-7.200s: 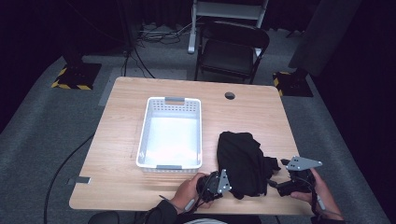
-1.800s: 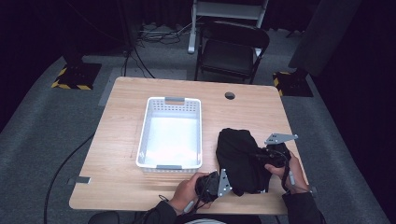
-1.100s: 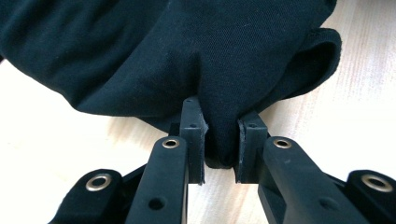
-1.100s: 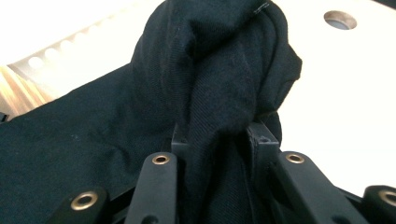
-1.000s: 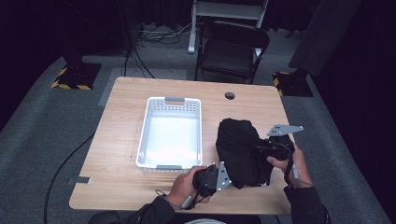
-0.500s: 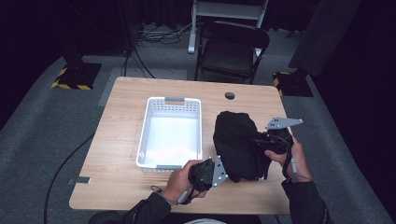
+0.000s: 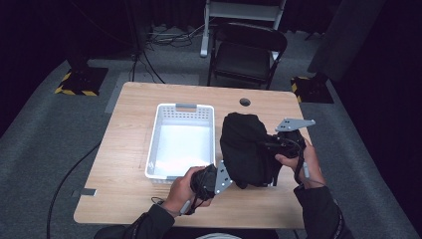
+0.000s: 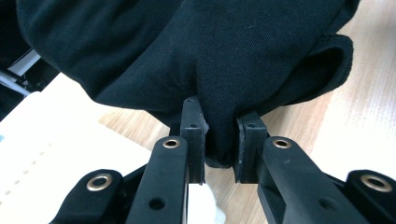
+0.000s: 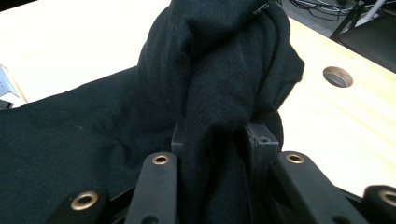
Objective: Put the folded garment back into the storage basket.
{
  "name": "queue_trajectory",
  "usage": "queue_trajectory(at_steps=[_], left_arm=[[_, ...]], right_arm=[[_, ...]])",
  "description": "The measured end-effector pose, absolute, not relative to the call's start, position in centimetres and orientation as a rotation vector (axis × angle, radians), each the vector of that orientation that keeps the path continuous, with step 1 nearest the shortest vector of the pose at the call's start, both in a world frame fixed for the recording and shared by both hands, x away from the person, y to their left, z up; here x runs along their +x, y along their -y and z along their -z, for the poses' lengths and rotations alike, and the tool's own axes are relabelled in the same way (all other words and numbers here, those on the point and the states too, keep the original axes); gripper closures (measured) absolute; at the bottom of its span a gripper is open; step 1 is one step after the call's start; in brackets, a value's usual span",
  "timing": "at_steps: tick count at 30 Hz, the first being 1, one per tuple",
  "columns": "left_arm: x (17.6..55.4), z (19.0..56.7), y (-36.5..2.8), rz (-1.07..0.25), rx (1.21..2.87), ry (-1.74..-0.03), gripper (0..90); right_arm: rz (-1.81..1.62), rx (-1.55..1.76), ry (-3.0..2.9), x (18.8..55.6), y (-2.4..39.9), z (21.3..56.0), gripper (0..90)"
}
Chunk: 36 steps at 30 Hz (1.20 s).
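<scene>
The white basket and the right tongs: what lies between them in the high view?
The black cloth hangs between the white basket and the right tongs, which grip it.

Dark recording studio: black curtains, floor cables, hazard-taped stand bases, folding chair.

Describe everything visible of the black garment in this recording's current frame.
The black garment is soft knit-looking cloth, bunched into a rumpled mass with folds and a hemmed edge. It hangs just right of the white basket, over the wooden table. The left gripper pinches its lower fold; the right gripper clamps a thick bunch.
</scene>
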<state>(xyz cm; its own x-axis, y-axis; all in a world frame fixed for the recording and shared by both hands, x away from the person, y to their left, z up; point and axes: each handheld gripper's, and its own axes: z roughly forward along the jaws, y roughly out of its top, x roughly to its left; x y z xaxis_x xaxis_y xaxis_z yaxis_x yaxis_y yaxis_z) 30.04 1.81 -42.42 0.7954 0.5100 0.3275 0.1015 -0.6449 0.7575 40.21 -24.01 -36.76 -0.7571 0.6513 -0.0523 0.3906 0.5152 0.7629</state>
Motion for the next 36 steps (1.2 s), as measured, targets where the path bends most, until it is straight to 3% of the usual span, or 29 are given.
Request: queue_trajectory(at_steps=[36], left_arm=[[30.7, 41.4, -8.4, -0.779, 2.109, -0.637, 77.4]], right_arm=[[-1.125, 0.764, -2.473, 43.1, 16.6, 35.3, 70.9]])
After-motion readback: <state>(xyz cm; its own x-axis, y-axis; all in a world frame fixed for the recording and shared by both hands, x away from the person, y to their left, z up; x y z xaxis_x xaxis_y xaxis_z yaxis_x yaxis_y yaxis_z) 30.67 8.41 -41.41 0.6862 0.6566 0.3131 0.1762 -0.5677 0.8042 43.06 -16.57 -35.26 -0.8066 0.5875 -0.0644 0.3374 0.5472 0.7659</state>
